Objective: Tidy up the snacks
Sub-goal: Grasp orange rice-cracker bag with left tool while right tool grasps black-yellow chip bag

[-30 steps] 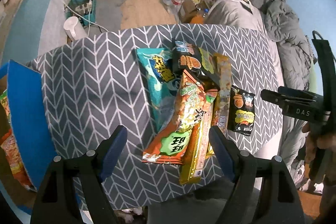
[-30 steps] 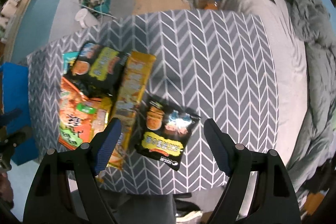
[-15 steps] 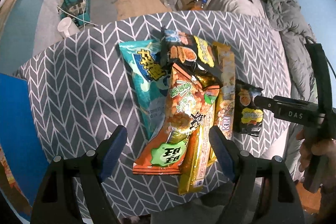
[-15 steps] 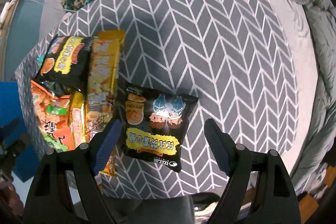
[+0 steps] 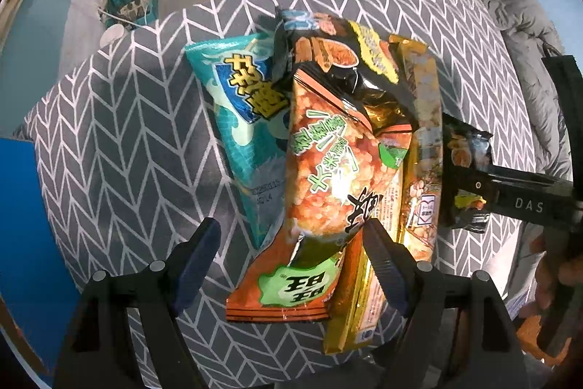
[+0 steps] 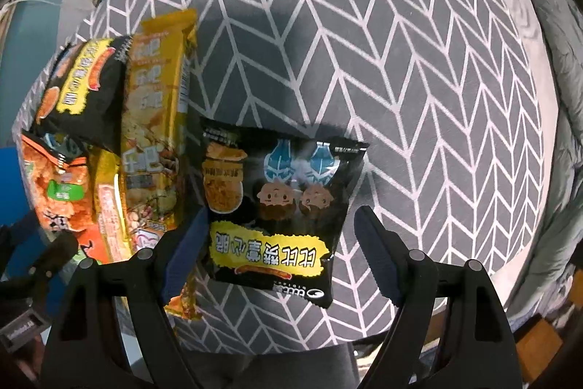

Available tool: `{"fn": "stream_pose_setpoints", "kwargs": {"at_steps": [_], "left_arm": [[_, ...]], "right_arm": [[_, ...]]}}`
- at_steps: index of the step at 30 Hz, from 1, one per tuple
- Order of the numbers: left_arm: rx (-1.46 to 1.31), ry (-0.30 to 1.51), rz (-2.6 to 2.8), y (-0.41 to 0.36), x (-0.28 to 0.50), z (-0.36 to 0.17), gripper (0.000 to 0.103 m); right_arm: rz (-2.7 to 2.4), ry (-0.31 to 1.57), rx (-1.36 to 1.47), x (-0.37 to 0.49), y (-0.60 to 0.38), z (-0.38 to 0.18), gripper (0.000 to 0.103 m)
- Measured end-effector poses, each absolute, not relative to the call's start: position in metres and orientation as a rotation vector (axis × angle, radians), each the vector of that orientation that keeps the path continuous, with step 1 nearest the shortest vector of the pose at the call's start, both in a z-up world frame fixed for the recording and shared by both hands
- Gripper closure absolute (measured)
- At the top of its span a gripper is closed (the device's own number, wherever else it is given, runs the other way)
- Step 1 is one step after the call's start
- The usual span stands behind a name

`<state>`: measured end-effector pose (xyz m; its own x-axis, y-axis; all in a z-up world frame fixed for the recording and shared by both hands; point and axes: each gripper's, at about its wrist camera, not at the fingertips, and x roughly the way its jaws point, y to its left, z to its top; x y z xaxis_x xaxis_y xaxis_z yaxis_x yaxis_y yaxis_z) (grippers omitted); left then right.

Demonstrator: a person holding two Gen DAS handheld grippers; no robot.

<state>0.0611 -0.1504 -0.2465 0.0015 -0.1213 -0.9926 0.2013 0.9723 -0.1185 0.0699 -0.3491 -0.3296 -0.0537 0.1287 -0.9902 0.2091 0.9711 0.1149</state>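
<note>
Now both tongs hang spread over crinkly foil snack packets.
Left gripper (image 5: 291, 254) straddles the glossy orange bag (image 5: 320, 185); right gripper (image 6: 280, 236) brackets the flat black packet (image 6: 277, 203) on the chevron-weave tablecloth (image 6: 419, 79).

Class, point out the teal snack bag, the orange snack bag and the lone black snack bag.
teal snack bag (image 5: 240, 119): left wrist view, printed front.
orange snack bag (image 5: 328, 177): left wrist view, middle.
black snack bag (image 6: 277, 206): right wrist view, centre.
</note>
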Motion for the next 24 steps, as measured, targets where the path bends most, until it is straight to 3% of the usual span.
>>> {"fn": "stream_pose_setpoints", "kwargs": {"at_steps": [13, 15, 17, 19, 24], "left_arm": [[0.142, 1.57, -0.248, -0.168, 0.066, -0.273, 0.023], [0.158, 1.572, -0.244, -0.166, 0.064, -0.277, 0.035], [0.121, 1.575, -0.276, -0.164, 0.062, -0.275, 0.048], [0.121, 1.566, -0.278, -0.165, 0.053, -0.277, 0.06], [0.102, 1.549, -0.296, -0.158, 0.043, -0.268, 0.068]], "right_arm": [[-0.106, 1.586, 0.144, 0.072, -0.311, -0.357, 0.022], [-0.092, 1.571, 0.12, 0.068, -0.307, -0.358, 0.025], [-0.077, 1.556, 0.098, 0.062, -0.302, -0.355, 0.036], [-0.069, 1.544, 0.088, 0.058, -0.304, -0.351, 0.041], [-0.046, 1.538, 0.076, 0.051, -0.311, -0.341, 0.041]]}}
